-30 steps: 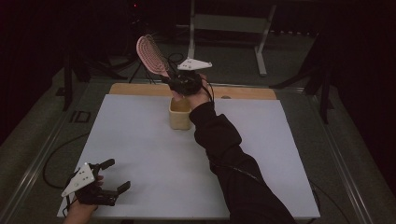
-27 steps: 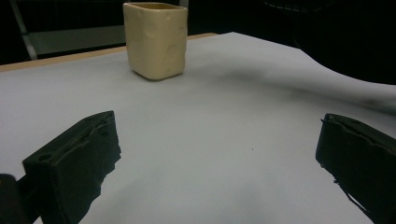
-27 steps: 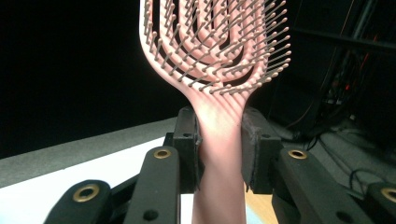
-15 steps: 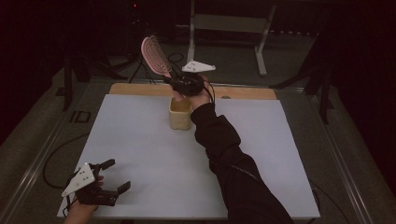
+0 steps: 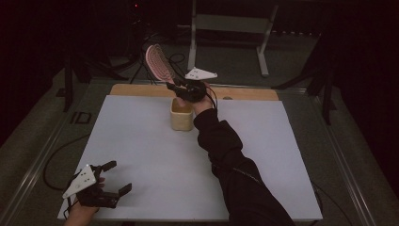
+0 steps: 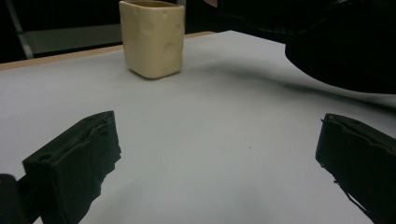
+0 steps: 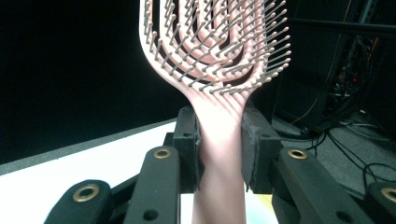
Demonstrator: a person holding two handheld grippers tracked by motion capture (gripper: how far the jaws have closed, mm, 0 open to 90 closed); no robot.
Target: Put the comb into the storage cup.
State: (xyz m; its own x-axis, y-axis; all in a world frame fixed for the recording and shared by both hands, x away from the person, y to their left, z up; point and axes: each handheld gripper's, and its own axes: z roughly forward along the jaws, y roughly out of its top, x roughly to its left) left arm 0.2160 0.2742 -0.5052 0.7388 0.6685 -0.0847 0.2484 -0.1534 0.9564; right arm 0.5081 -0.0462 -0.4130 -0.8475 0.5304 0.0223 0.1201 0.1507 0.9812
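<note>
Your pink hairbrush [image 5: 158, 62] is up in the air, just above the yellow cup [image 5: 181, 116] at the far side of the tabletop [image 5: 141, 155]. Its bristle end leans up and away to the left, and its handle points down toward the cup's mouth.

The right hand-held gripper [image 7: 219, 144] has the brush by the neck, right below the bristles. Its jaws are closed snugly on both sides of the pink handle. The grip is on a narrow, smooth part, so the brush could turn or slide between the pads if you bump it.

Here is what could go wrong. The brush is tilted, so the handle tip may land on the cup's rim and not in the hole. A push on the rim could tip the cup over or shove it toward the wooden edge [image 5: 244, 93] at the back. The cup looks light and nothing is holding it. From above, your own hand hides the handle tip and part of the cup's mouth, so it is hard to tell whether they line up.

If you let go too soon, the heavy bristle end may make the brush fall out, or pull the cup down with it.

Your left hand-held gripper [image 5: 111, 181] rests near the front left corner with its jaws wide apart and nothing in them. It is well away from the cup, so it cannot steady it from there.
</note>
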